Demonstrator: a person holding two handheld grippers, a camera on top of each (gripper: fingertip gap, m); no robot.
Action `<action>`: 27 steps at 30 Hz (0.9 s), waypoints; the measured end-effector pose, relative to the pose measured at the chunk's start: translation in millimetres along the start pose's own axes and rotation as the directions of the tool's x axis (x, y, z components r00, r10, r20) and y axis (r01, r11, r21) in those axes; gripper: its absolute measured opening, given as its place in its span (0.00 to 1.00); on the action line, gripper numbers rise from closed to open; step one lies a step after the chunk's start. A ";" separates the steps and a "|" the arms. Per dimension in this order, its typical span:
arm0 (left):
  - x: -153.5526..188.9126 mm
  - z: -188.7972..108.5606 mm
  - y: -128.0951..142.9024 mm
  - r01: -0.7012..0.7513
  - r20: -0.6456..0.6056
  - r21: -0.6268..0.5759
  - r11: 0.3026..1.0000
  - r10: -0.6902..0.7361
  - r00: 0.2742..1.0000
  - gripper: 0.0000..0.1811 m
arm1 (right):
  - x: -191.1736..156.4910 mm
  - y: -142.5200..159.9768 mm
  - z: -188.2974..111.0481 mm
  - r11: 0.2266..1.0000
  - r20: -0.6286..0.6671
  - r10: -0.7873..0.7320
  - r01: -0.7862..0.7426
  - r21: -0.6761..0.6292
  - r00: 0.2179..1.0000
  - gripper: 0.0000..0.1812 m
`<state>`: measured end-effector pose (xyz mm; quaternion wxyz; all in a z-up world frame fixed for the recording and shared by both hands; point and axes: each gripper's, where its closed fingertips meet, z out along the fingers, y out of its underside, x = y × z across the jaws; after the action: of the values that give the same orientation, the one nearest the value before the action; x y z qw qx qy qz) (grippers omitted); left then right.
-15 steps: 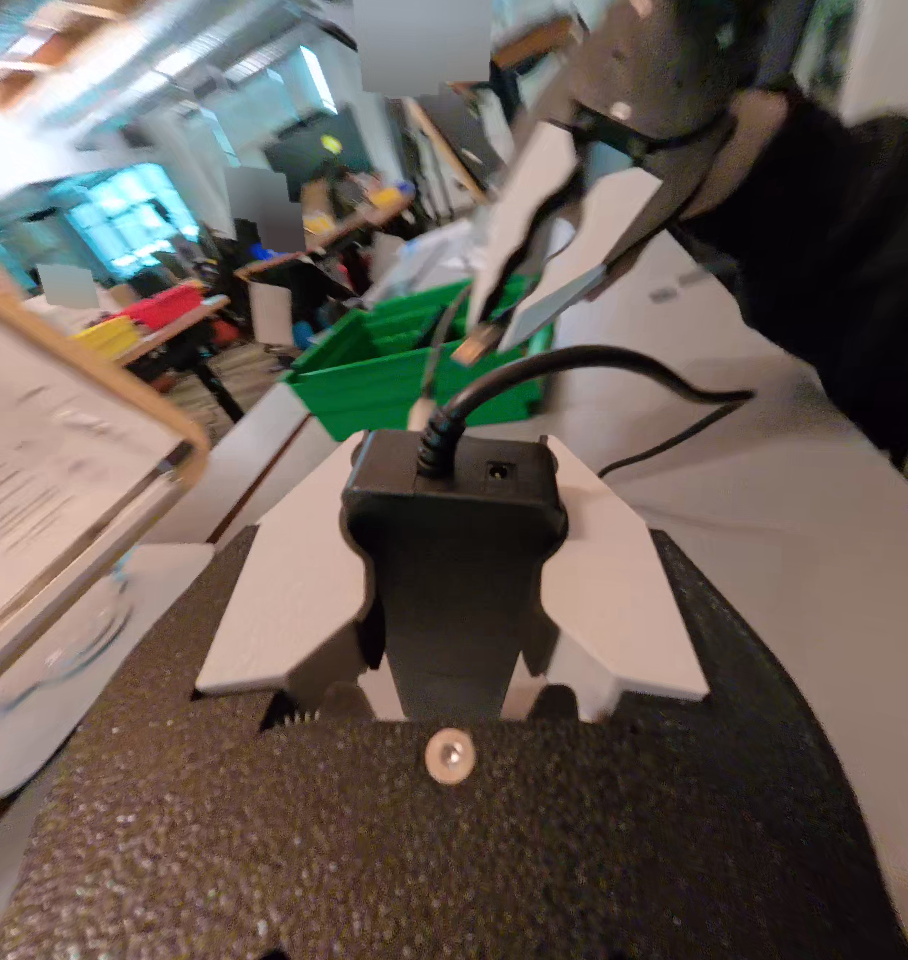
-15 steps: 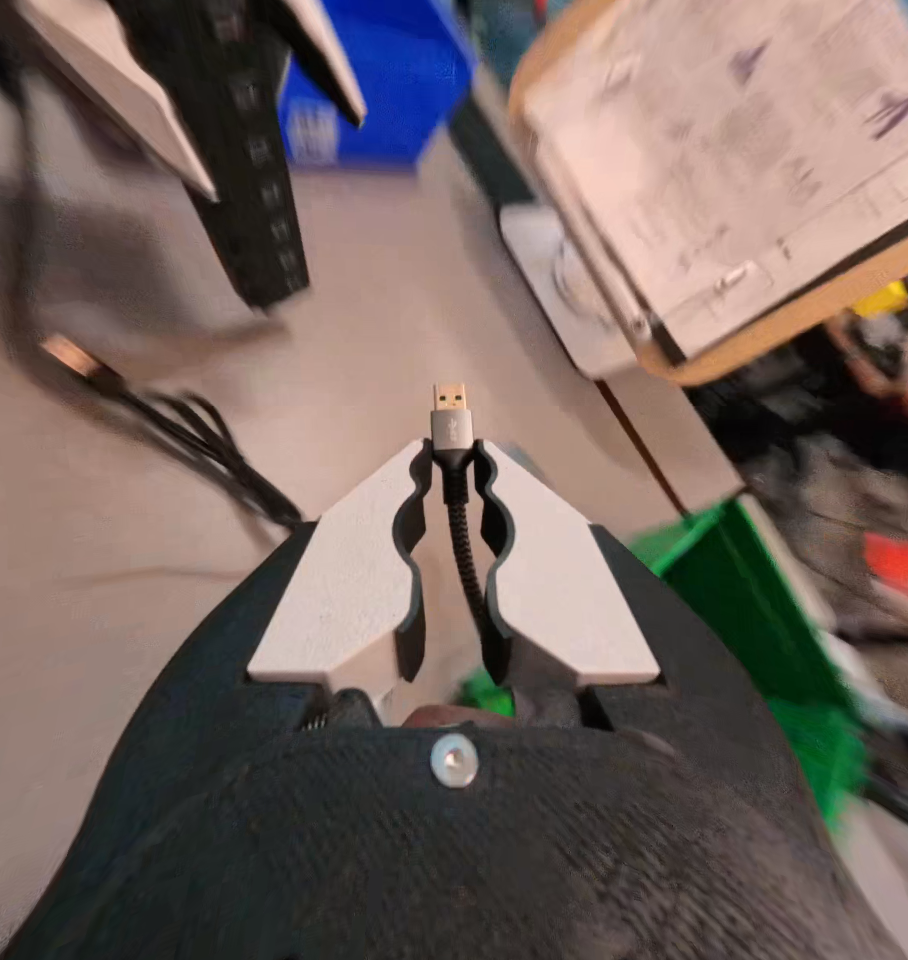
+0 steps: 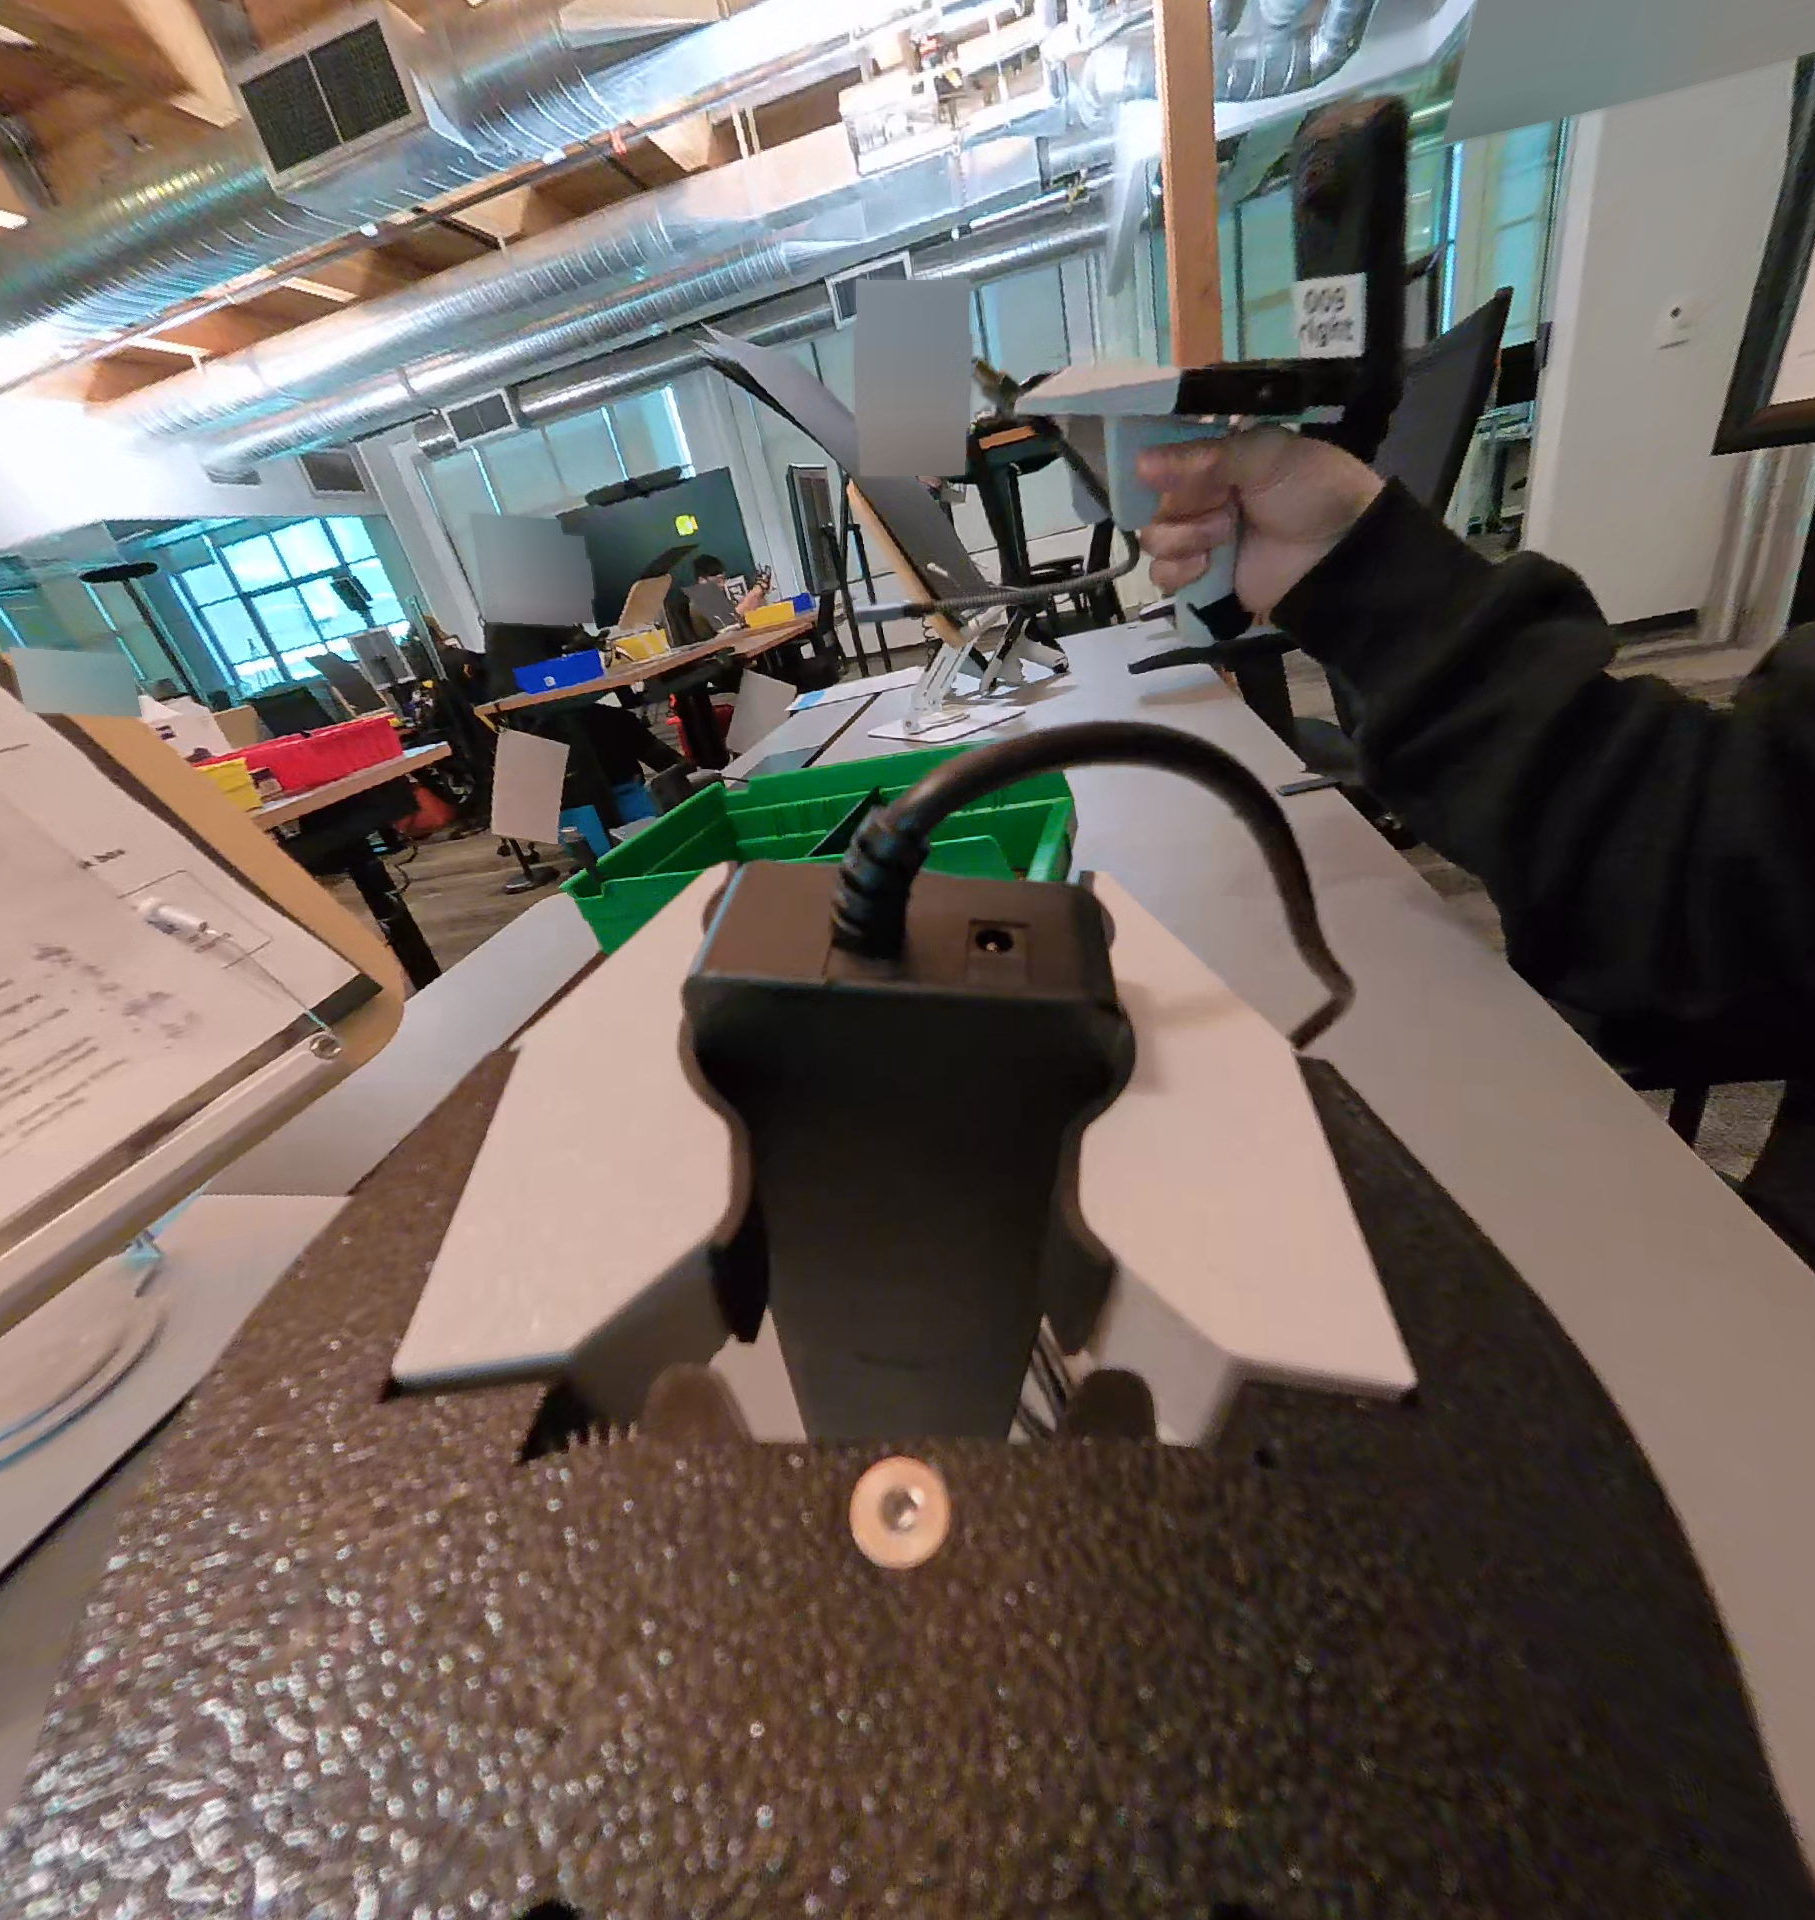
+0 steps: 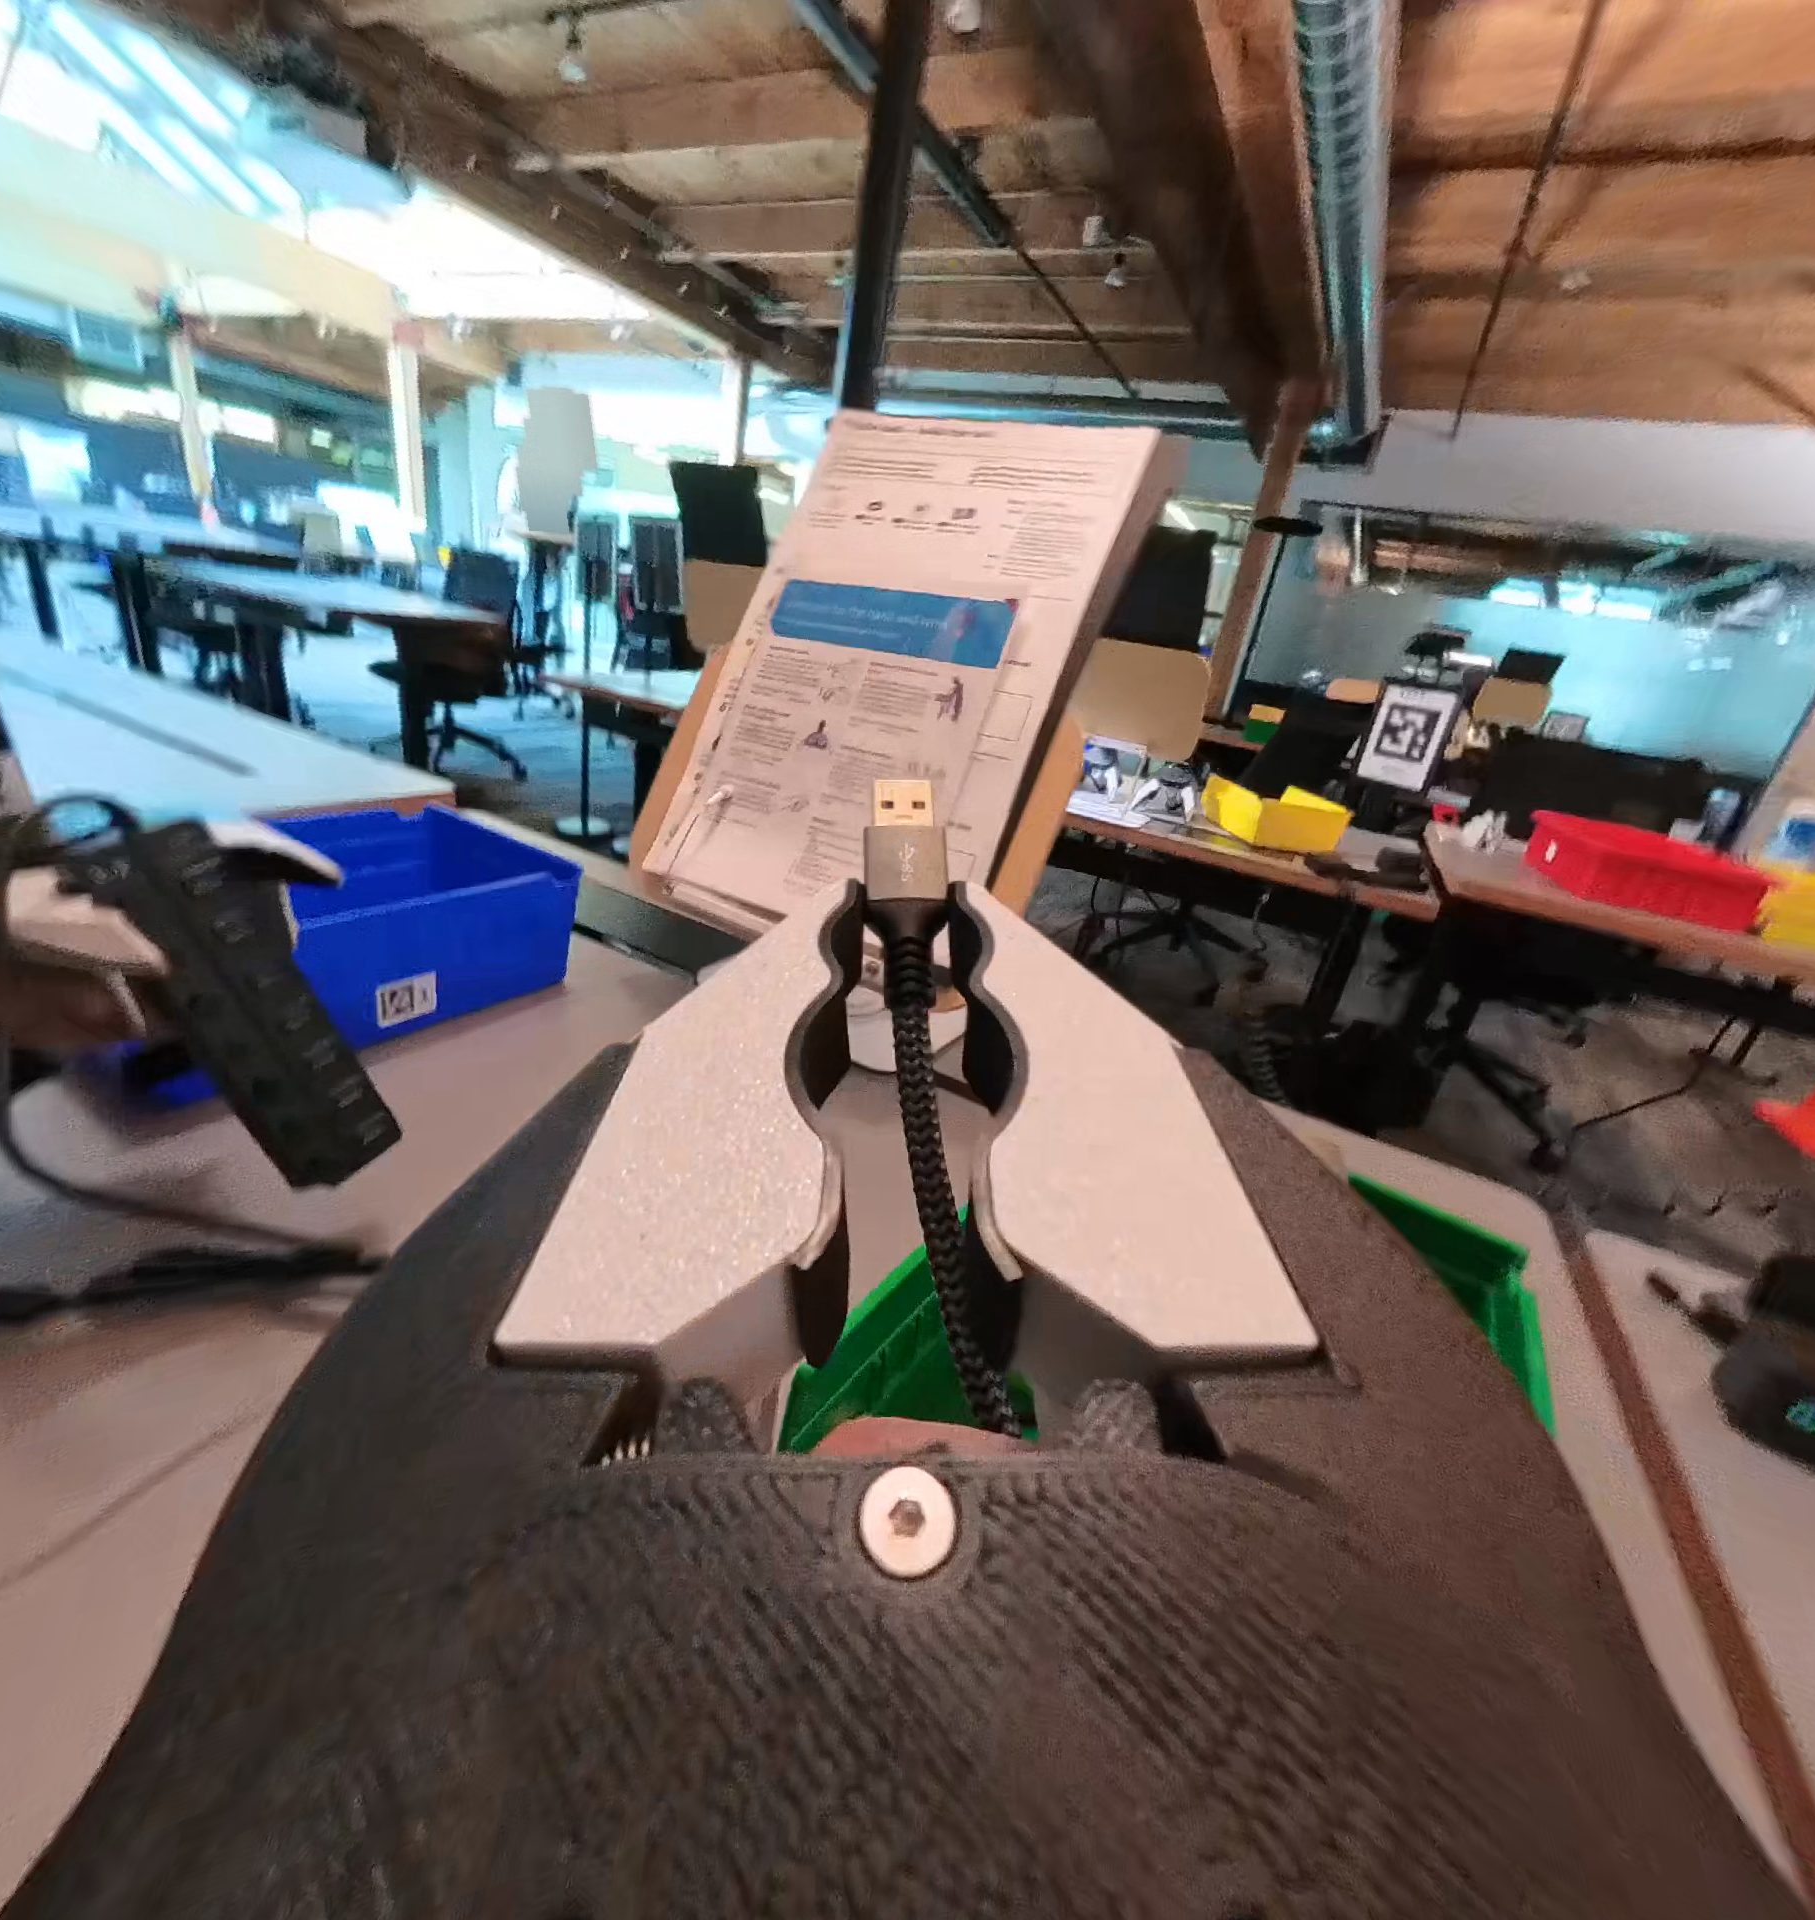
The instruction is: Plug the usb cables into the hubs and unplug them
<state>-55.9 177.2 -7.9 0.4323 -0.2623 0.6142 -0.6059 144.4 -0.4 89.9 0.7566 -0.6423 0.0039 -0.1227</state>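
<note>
My left gripper point(image 3: 903, 935) is shut on a black USB hub point(image 3: 903, 1122), held lengthwise between the fingers above the grey table point(image 3: 1505, 1195). The hub's own black cable point(image 3: 1121, 743) arcs out of its end to the right. My right gripper point(image 4: 903, 904) is shut on a black braided USB cable point(image 4: 929, 1164), and its gold-tipped plug point(image 4: 905, 826) sticks out past the fingertips. In the right wrist view the hub point(image 4: 259, 1018) hangs tilted at the left, apart from the plug. In the left wrist view the right gripper point(image 3: 1048, 400) is raised at the upper right, in a person's hand point(image 3: 1246, 509).
A document stand point(image 4: 913, 665) with a printed sheet stands behind the plug and also shows in the left wrist view point(image 3: 103, 987). A blue bin point(image 4: 435, 914) sits beside it and a green bin point(image 3: 674, 883) at the table's far end. More desks, chairs and coloured bins fill the room.
Both grippers have tilted up from facing the table to level. The right gripper with the plug has drawn away from the hub, up and to the right.
</note>
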 end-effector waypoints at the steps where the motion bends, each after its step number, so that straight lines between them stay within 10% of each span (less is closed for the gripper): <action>1: 1.9 1.8 1.4 0.002 -0.010 -0.006 1.000 -0.002 1.000 0.33 | 8.8 4.9 -0.6 0.998 -0.014 0.060 -0.060 0.009 0.998 0.08; 7: 6.5 7.8 10.4 0.014 -0.039 -0.038 0.999 -0.015 0.999 0.33 | 52.1 51.7 1.3 0.923 -0.091 0.381 -0.384 -0.020 0.920 0.08; 15: 9.9 10.9 15.8 0.028 -0.063 -0.055 0.998 -0.031 0.998 0.33 | 25.1 90.7 25.9 0.904 0.080 0.410 -0.393 -0.167 0.909 0.08; 22: 12.8 11.6 16.0 0.036 -0.081 -0.050 0.998 -0.040 0.996 0.33 | 34.0 159.8 47.1 0.909 -0.041 0.052 -0.065 -0.412 0.998 0.08; 27: 13.9 11.9 14.7 0.042 -0.089 -0.040 0.998 -0.046 0.995 0.33 | 13.8 231.2 39.0 0.713 0.048 0.040 0.005 -0.701 0.998 0.13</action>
<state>-49.7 161.1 -23.8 0.3858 -0.2564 0.6387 -0.6144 205.9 68.4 -126.1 0.4577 -0.8843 0.0337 -0.0857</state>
